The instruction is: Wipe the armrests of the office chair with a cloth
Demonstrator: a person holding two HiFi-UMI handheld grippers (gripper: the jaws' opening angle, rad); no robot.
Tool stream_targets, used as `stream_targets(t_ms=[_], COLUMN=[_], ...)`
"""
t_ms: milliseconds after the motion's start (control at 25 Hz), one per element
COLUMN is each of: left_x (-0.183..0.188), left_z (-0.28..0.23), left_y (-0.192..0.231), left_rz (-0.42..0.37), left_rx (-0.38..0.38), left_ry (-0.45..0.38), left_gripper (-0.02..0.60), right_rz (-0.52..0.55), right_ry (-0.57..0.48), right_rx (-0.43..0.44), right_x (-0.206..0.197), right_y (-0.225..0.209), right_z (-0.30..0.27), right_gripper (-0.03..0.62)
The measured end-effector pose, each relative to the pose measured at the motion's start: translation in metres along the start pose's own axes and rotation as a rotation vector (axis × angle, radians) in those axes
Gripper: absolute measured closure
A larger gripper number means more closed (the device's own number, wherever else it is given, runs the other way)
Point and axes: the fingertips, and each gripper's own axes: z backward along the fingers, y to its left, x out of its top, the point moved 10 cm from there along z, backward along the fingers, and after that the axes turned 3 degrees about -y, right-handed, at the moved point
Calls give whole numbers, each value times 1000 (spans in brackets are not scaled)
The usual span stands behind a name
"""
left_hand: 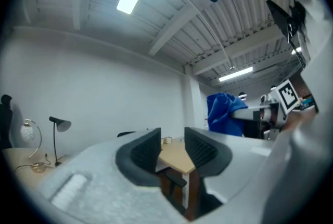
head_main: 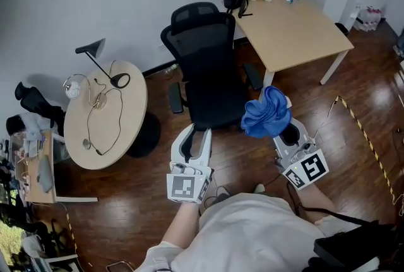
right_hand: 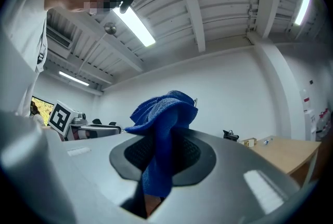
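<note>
Blue cloth [right_hand: 161, 129] is clamped between the jaws of the right claw [right_hand: 162, 153], which are closed on a fold of it. The bulk is heaped above and ahead of the jaw tips, and a tail hangs down through the gap. In the head view the same cloth [head_main: 266, 113] sits near the front right corner of the office chair [head_main: 208, 69]. It is close to the armrest on the right of that view [head_main: 254, 76] but not yet on it, so wiping is judged not to have begun. The second armrest [head_main: 175, 98] is on the far side of the seat, well apart from the cloth. The left claw [left_hand: 173, 150] stands open with nothing between its jaws; only the wooden surface [left_hand: 174, 158] shows beyond the gap. In the head view this claw [head_main: 194, 141] hangs just in front of the seat edge.

Three risks are noted. First, the grip holds only a narrow fold, so drag along the armrest pad could pull the cloth free or roll it into a tighter wad. Second, because the cloth is bunched and not spread, the hard shell of the right claw may meet the armrest before the fabric does, which would scuff the pad and leave part of it unwiped. Third, a sideways push may swing or shift the chair away from the stroke. The base is hidden under the seat, so how freely it moves cannot be confirmed. The empty left claw is well placed to steady the seat.
</note>
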Motion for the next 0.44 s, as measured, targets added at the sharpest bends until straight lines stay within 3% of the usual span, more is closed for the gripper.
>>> stream_targets(t_ms=[280,440], left_x=[3,8], left_z=[-1,-4], left_y=[-17,-9], left_rz=[10,-6], left_rx=[103,118], left_ry=[-25,-59], left_gripper=[453,450], right_rz=[-40,-42], right_ry=[9,-2], right_rx=[4,15], right_x=[-1,-2], right_y=[-12,-14], right_z=[20,11], right_gripper=[519,519])
